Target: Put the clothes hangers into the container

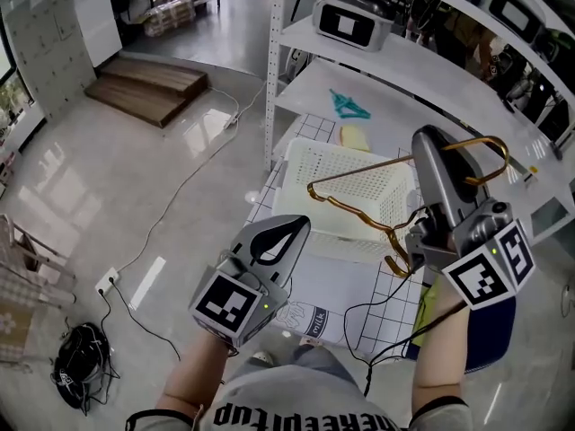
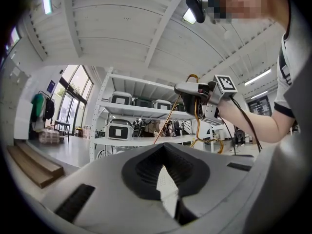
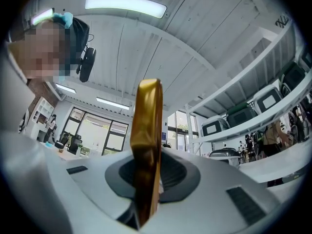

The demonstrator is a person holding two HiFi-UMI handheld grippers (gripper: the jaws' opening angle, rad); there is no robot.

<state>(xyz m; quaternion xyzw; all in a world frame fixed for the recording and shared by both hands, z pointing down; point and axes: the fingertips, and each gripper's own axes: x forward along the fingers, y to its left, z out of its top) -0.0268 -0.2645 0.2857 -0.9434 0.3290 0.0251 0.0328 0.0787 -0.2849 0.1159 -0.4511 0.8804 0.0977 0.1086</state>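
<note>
We had our right gripper [image 1: 431,151] clamped on the gold wire clothes hanger [image 3: 148,130], its frame hanging in the air above the white perforated container [image 1: 332,233] that sat on the gridded table [image 1: 395,317]. Our left gripper [image 1: 301,225] hovered just beside the container's near wall, its jaws pressed together on nothing.

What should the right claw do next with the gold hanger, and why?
Probably lower it a little, down into the white basket, before opening. The right claw is shut on the gold hanger, which in the head view hangs over the basket's open top, apparently not yet resting inside. The left claw is shut and empty.
</note>
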